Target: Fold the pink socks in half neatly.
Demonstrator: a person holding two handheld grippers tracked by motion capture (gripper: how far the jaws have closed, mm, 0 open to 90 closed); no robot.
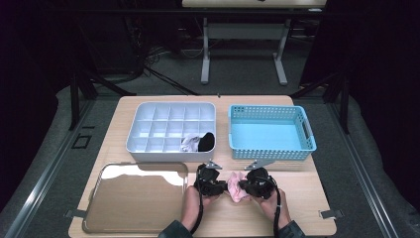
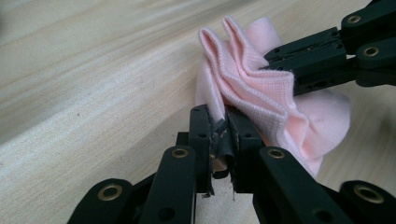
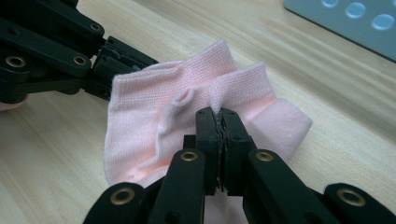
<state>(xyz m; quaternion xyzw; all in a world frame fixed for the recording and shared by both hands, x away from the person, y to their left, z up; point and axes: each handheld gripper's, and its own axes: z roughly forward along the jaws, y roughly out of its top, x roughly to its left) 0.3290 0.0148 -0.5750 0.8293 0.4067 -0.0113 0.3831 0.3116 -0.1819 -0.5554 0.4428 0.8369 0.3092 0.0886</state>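
pink sock (image 3: 154,126) bunched on table (image 2: 93,93) — left gripper (image 2: 219,135) jaws clamped on it — right gripper (image 3: 219,140) jaws likewise.

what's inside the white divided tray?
White divided tray: a white sock and a black sock in front-row compartments. Other compartments look empty; whatever lies under the socks is hidden.

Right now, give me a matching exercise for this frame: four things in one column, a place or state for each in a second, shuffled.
Things:
1. pink sock
2. black sock
3. blue basket
4. metal tray

Places or states:
A. empty, at the far right of the table
B. pinched by both grippers
C. in a compartment of the white divided box
D. near left of the table

Pairs: 1-B, 2-C, 3-A, 4-D
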